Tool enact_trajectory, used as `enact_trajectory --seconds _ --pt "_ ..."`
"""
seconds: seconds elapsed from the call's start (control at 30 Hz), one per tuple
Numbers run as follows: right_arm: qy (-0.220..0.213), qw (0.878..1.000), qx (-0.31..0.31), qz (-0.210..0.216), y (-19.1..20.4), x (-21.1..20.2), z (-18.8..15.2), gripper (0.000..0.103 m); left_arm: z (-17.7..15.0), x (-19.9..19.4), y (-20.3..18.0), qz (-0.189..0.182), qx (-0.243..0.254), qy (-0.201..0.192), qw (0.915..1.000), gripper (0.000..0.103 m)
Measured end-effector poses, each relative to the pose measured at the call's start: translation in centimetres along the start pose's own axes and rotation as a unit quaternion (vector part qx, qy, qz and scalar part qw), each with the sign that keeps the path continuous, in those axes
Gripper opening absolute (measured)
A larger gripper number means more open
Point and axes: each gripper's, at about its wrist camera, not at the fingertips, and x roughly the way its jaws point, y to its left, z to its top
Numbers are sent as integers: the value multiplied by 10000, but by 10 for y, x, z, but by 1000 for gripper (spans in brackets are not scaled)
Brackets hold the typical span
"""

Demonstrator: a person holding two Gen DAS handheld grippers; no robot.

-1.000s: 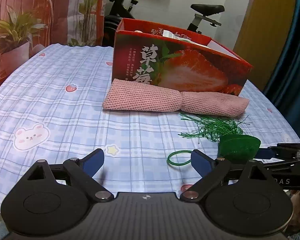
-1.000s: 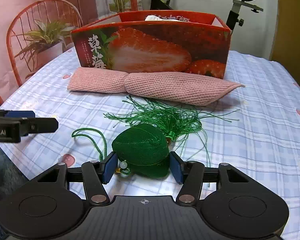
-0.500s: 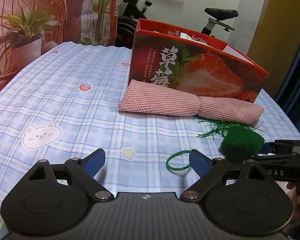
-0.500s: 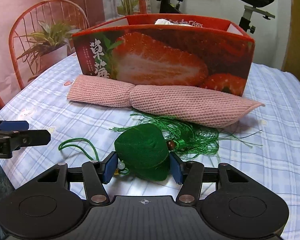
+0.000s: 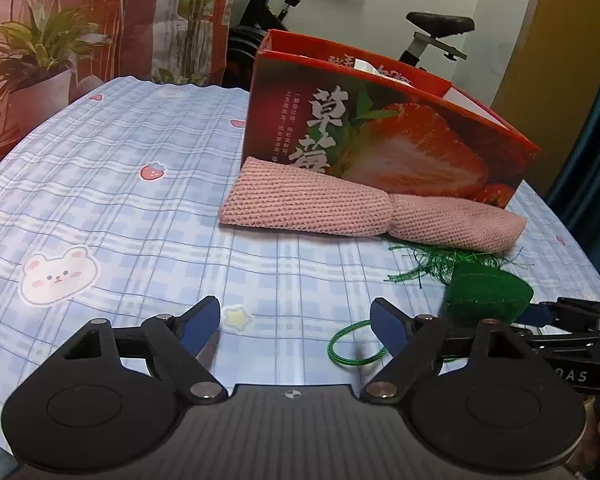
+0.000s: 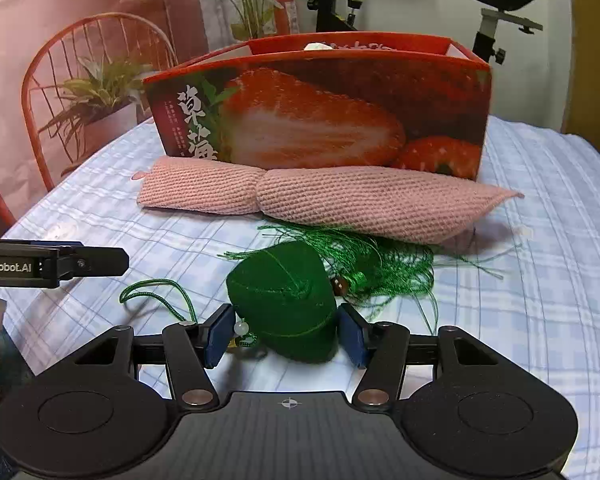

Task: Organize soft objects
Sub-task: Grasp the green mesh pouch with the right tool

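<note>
My right fingers (image 6: 286, 334) are clamped about half open on the green tasselled sachet (image 6: 284, 300), one blue pad against each flank. It sits just clear of, or barely on, the checked tablecloth of the table (image 6: 540, 280); I cannot tell which. Its tassel (image 6: 380, 268) trails toward 1 o'clock and reaches the edge of the pink knitted roll (image 6: 340, 200). Its hanging loop (image 6: 156, 292) lies slack on the cloth toward 10 o'clock.

My left fingers (image 5: 296, 326) hold nothing. Their pads are closing from a wide gap over bare cloth, with the loop (image 5: 352, 348) lying just inside the right-hand pad.

The strawberry box (image 6: 320, 108) stands open-topped at 12 o'clock, directly behind the pink roll, with something white showing above its rim.

To do this step well, I judge that I should:
- keep the squeeze steady, since the sachet is soft and may slip or deform;
- lift straight up before travelling toward 12 o'clock, so the tassel threads come free of the pink roll and do not drag it;
- clear the near wall of the box fully, then let go only when the sachet is over the opening;
- keep the left fingers off the loop, or the cord may snag and tug the sachet askew.
</note>
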Motion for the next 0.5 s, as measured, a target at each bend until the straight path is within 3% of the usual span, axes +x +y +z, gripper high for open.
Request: enact_trajectory --seconds 0.5 --pt "-283 9994 -174 -81 1 -15 -8 52 4 -1 -7 -277 141 60 9995 64"
